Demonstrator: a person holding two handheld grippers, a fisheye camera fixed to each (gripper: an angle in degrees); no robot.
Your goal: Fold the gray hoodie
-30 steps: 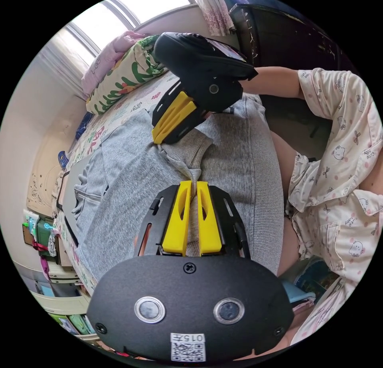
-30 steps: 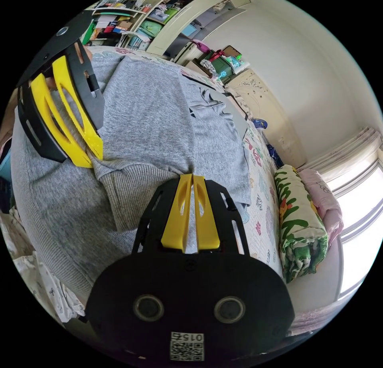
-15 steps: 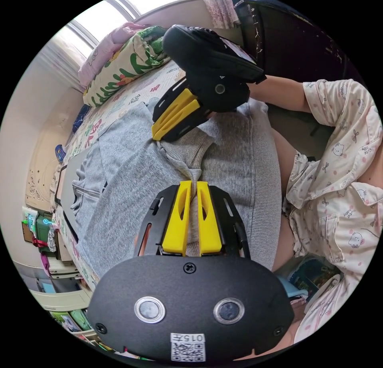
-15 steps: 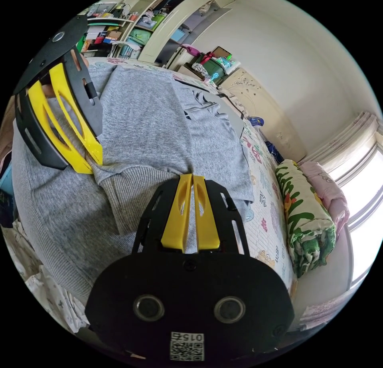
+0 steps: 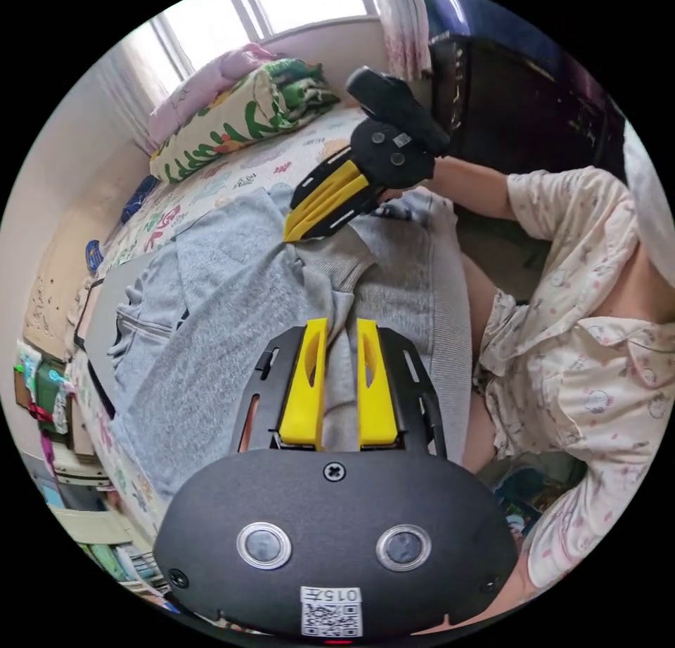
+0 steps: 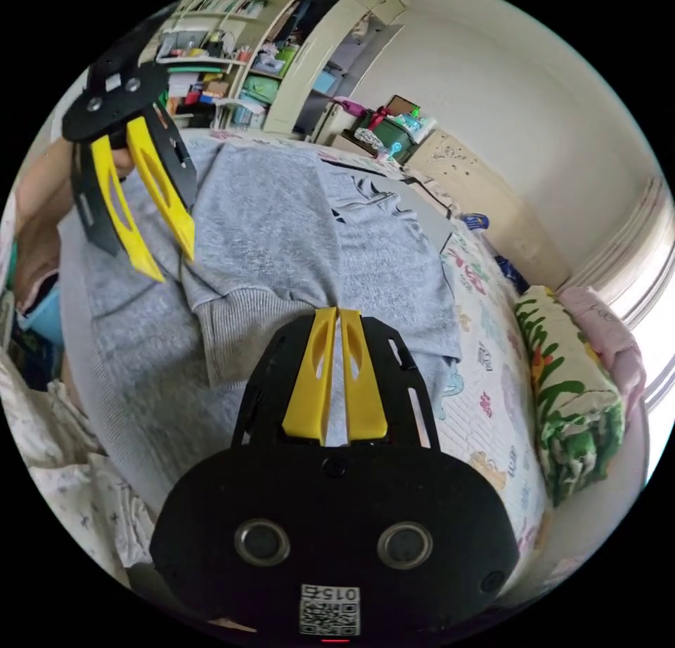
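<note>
The gray hoodie point(image 5: 232, 303) point(image 6: 281, 205) lies spread on the bed, with one sleeve folded across its body. The ribbed sleeve cuff point(image 5: 337, 261) point(image 6: 239, 325) rests near the hem. My left gripper point(image 5: 342, 322) point(image 6: 169, 265) is open, its jaws spread, and it hovers just above the fabric beside the cuff. My right gripper point(image 6: 336, 310) point(image 5: 290, 237) has its jaws pressed together on the far edge of the cuff, pinching gray fabric.
The bed's patterned sheet point(image 5: 232, 177) point(image 6: 485, 395) runs to a rolled floral quilt point(image 5: 239, 114) point(image 6: 569, 409) by the window. A flat grey board point(image 6: 422, 212) lies under the hood end. A person in pale pyjamas point(image 5: 583, 367) stands at the hem side. Cluttered shelves point(image 6: 232, 50) stand beyond.
My left gripper's jaws have parted and let go of the cuff, and it has drawn back a little. The right gripper stays shut on the cuff's other edge.
</note>
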